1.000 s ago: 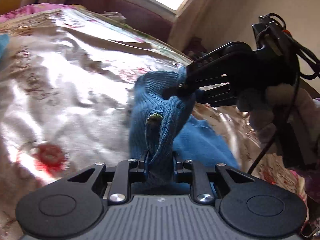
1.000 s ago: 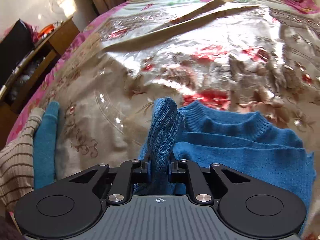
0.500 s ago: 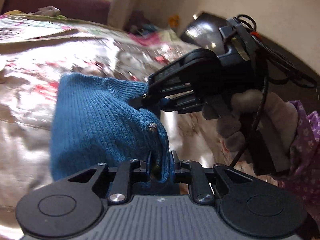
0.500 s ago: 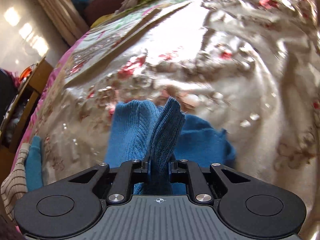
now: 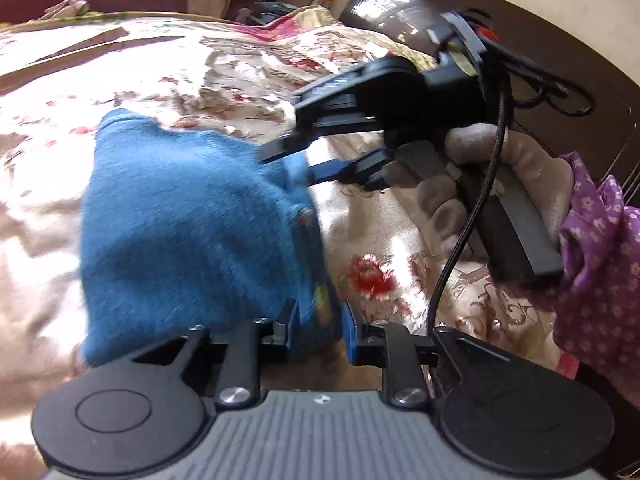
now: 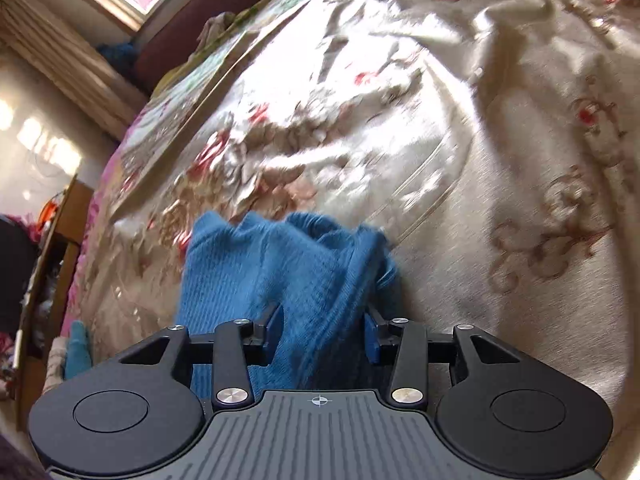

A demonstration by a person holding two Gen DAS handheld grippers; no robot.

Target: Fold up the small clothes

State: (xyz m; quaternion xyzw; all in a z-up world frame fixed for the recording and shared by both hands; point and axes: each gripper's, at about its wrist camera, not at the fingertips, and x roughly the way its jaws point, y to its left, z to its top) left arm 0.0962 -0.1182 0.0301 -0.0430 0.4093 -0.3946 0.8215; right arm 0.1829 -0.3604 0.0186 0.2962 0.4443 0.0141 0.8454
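Observation:
A small blue knit sweater (image 5: 180,224) lies bunched on the shiny floral bedspread (image 5: 120,80). My left gripper (image 5: 318,326) has its jaws parted a little, with the sweater's edge still lying between them. My right gripper (image 6: 324,330) is open, its jaws clearly apart, with a fold of the sweater (image 6: 288,276) loose between them. In the left wrist view the right gripper (image 5: 296,160) sits at the sweater's far right corner, held by a gloved hand (image 5: 500,168).
A dark headboard (image 5: 520,40) stands at the right in the left wrist view. Purple flowered cloth (image 5: 600,260) hangs at the right edge. A wooden side table (image 6: 52,248) and folded teal and striped clothes (image 6: 76,352) lie to the left of the bed.
Both grippers have swung the sweater over and lowered it onto the bed. Both sets of jaws, shut on the knit before, have now opened, the right wider.

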